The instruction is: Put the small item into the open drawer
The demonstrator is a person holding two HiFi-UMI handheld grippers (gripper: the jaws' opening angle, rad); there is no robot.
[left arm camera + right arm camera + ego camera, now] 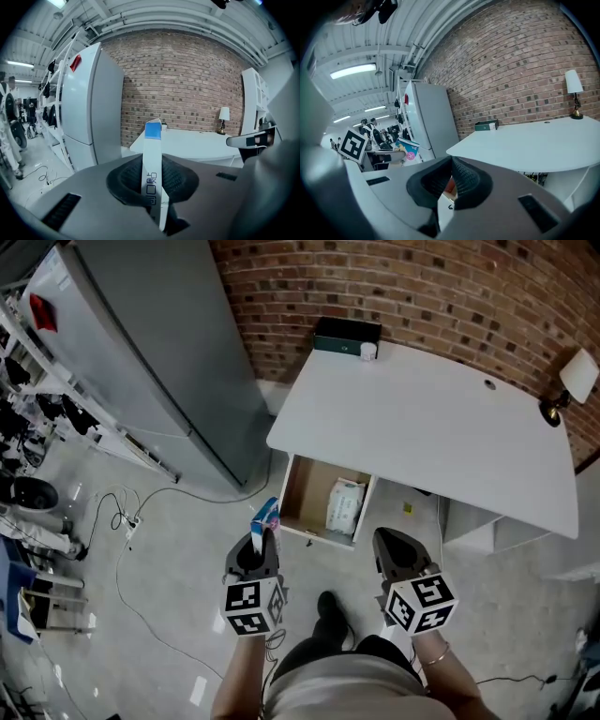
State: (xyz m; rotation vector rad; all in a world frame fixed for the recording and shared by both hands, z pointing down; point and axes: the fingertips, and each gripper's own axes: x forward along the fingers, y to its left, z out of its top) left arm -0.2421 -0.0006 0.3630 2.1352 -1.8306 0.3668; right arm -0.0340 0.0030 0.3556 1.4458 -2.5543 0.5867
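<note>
Between the closed jaws of the left gripper (263, 542) stands the small item (266, 518), a thin, flat white packet with a blue band across its top and dark print down its face. The pads pinch its lower part, so most of it rises upright above them. It is held in the air over the floor, just near and left of the open drawer (294, 486) and not yet above it. The drawer is pulled out from under the near left edge of the white desk (422, 418). A pale wrapped pack (345, 505) already lies in its right half, while the left half shows bare brown bottom. By this reading the pick-up is done and the drawer stands ready. What remains is to carry the packet the short way forward over the drawer, lower it into the bare left half and let go. The right gripper (394, 545) hangs to the right at about the same nearness, its jaws together at the tips and holding nothing that can be made out. Beyond the desk runs a brick wall (412, 287), with a dark green box (347, 336) at the desk's far edge and a tall grey cabinet (141, 362) to the left.
</note>
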